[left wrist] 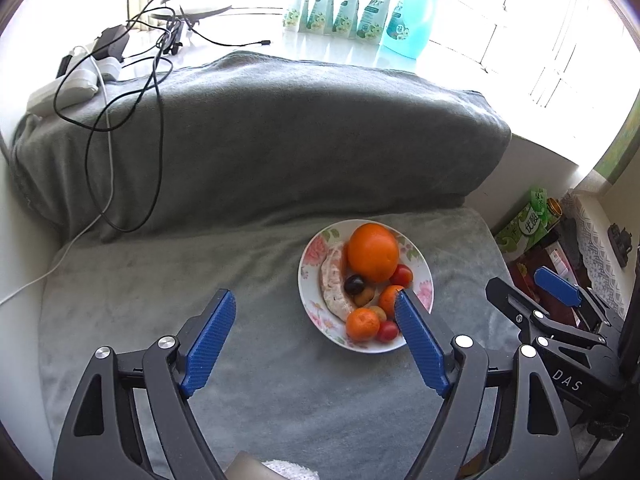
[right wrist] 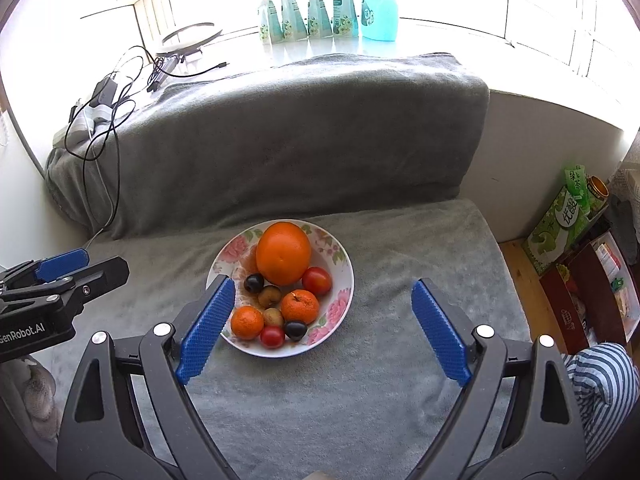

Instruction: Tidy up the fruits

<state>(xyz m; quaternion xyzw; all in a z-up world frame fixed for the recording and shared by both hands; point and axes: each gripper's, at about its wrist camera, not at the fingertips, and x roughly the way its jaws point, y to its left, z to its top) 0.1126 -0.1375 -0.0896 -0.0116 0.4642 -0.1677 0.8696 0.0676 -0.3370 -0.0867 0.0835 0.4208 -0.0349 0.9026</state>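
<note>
bare blanket (right wrist: pixel 400 380) around plate (right wrist: pixel 344 292); cushion (right wrist: pixel 300 140) blocks behind.

Pink-floral white plate (right wrist: pixel 340 264), grey blanket (right wrist: pixel 320 392)

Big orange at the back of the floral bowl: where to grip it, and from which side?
Grip the big orange across its widest middle, coming from above. It rises higher than the other fruit in the floral bowl, so its upper half is exposed, while small fruit and the rim crowd its base. The open right gripper looks nearer in line than the open left gripper.
</note>
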